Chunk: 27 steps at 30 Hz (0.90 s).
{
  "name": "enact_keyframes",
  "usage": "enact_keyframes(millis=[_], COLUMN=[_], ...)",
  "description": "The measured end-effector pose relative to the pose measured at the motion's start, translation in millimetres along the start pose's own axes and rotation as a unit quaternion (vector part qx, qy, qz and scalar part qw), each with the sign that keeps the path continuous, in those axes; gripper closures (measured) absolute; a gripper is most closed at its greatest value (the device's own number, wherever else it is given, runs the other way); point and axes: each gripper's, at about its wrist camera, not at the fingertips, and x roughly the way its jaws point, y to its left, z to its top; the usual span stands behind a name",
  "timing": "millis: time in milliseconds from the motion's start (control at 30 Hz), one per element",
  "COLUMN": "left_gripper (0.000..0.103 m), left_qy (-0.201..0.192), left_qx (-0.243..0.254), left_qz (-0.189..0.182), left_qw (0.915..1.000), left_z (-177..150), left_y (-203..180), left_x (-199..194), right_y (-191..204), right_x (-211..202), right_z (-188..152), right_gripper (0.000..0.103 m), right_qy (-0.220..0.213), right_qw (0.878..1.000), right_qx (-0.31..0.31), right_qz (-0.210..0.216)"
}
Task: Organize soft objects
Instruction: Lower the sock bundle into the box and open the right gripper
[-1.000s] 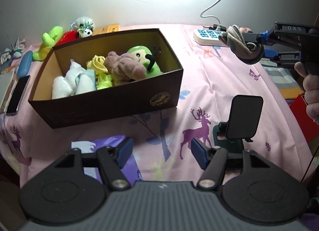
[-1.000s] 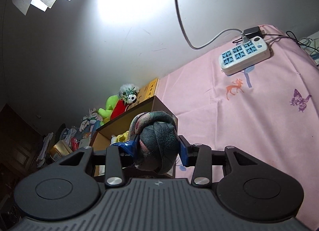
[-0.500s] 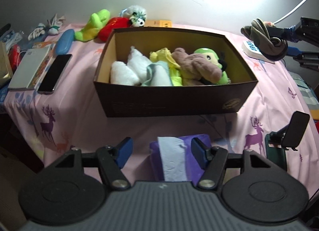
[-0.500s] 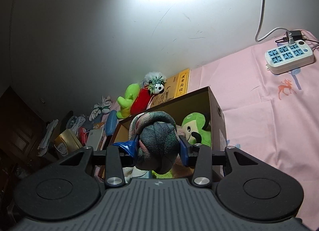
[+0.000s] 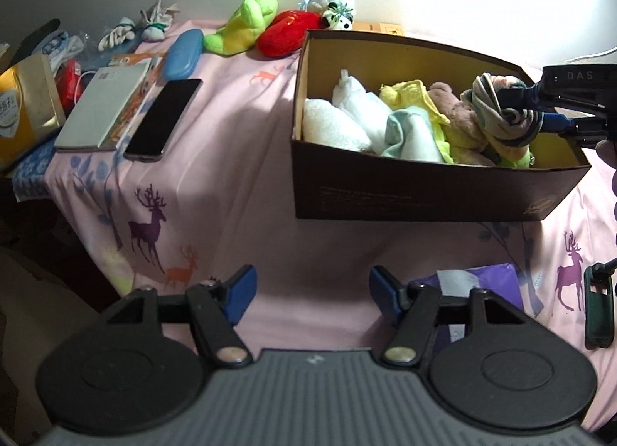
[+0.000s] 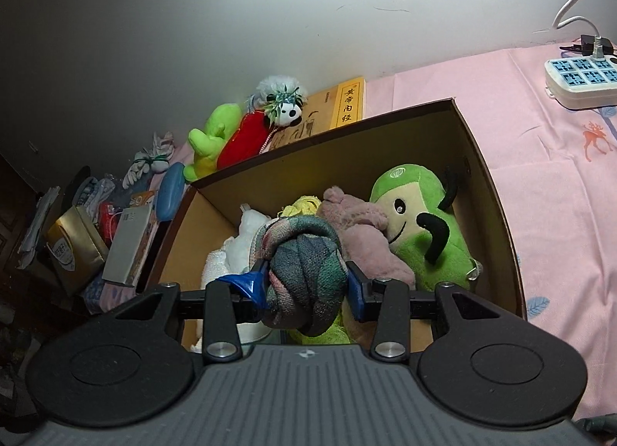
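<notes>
Clamped between the blue pads of the right gripper (image 6: 306, 284) is a knotted cloth bundle (image 6: 304, 272) in grey, green and pink, squeezed from both sides at the lower middle of the right wrist view. From the left wrist view the same bundle (image 5: 497, 116) hangs at the right edge of the frame, above the right end of the brown cardboard box (image 5: 424, 191). Inside the box, just behind the bundle in the right wrist view, lie a pink plush toy (image 6: 362, 238), a green plush toy with a smiling face (image 6: 420, 226), a yellow cloth (image 6: 304, 205) and white rolled cloths (image 6: 243, 238). The left wrist view also shows a pale green cloth (image 5: 408, 133) among them. The box sits on a pink tablecloth printed with deer (image 5: 239, 184). Behind the box, along the wall at the upper middle of the left wrist view, rest a lime green plush (image 5: 246, 24), a red plush (image 5: 287, 35) and a small panda toy (image 5: 335, 14). Further left on the cloth lie a blue case (image 5: 185, 53), a black phone (image 5: 164, 118) and a grey book (image 5: 102, 106). A white power strip (image 6: 582, 83) sits at the upper right of the right wrist view. At the bottom of the left wrist view, the left gripper (image 5: 312, 288) has its pads spread wide with nothing between them, over bare tablecloth in front of the box, with a purple packet (image 5: 486, 284) just to the right.
</notes>
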Motion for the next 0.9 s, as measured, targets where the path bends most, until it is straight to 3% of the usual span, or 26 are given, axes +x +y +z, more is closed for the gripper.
enact_keyframes(millis=[333,700,900], left_gripper=[0.037,0.037,0.037], left_qy=[0.017,0.019,0.020], left_qx=[-0.005,-0.004,0.002], left_qz=[0.013,0.013,0.010], left_qw=[0.9998,0.9997,0.9997], left_z=[-3,-4,-5], left_y=[17,22,17], left_x=[13,14,13], right_y=[11,16,18], right_x=[38,27,9], right_z=[-13,-18,-21], right_gripper=[0.077,0.076,0.075], right_qy=[0.029,0.025,0.007], right_qw=[0.998,0.995,0.995], right_qx=[-0.031,-0.051,-0.053], right_qz=[-0.049,-0.084,-0.081])
